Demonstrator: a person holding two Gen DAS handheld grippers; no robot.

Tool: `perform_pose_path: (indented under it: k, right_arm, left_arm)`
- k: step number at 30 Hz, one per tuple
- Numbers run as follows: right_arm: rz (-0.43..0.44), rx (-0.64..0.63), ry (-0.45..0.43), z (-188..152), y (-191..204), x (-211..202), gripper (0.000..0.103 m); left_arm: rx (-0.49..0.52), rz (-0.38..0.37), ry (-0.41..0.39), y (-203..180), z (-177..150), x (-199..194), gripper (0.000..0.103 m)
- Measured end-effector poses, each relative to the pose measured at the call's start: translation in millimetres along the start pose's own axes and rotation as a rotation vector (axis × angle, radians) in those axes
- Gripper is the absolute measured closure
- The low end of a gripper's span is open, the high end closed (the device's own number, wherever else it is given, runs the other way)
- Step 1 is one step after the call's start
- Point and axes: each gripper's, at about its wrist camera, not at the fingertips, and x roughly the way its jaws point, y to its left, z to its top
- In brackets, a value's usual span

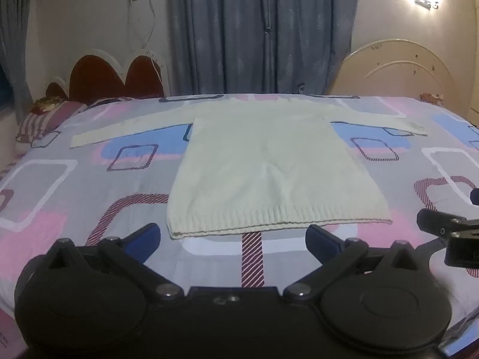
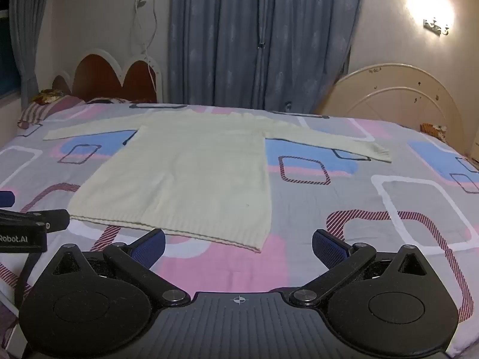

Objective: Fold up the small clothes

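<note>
Lying flat on the patterned pink, grey and blue bedsheet [image 1: 54,185], the cream knitted long-sleeved sweater [image 1: 263,167] is spread with both sleeves out.

The left gripper [image 1: 232,236] and right gripper [image 2: 238,243] are held wide apart and empty, short of the ribbed hem. "Robot.AI" lettering is shown only by the right view (at its left edge). Blue curtains [image 2: 257,39] and a lit wall lamp [image 2: 431,9] are seen behind.

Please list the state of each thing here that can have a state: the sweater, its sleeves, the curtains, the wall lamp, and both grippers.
Sweater: lying flat on the bed, unfolded.
Sleeves: both spread out to the sides.
Curtains: drawn closed.
Wall lamp: switched on.
Left gripper: jaws wide open, holding nothing.
Right gripper: jaws wide open, holding nothing.
</note>
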Motion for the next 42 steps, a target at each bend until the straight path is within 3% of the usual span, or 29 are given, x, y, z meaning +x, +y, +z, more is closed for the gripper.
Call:
perform_pose_path:
  k: [1,17,42]
  right_arm:
    - [0.001,0.001,0.002,0.2,0.2,0.3,0.000]
    - [0.025,0.026,-0.004,3.7,-1.0,3.1,0.000]
    - [0.030,0.052,-0.029,4.7,-0.4,1.0,0.000]
  left_arm:
    - [0.071,0.045,-0.035,-9.2,-1.9,-2.5,0.000]
    - [0.015,0.031,-0.002,-7.2,2.6,0.0,0.000]
    - [0.014,0.046,0.000,-0.3,-1.7,2.5,0.000]
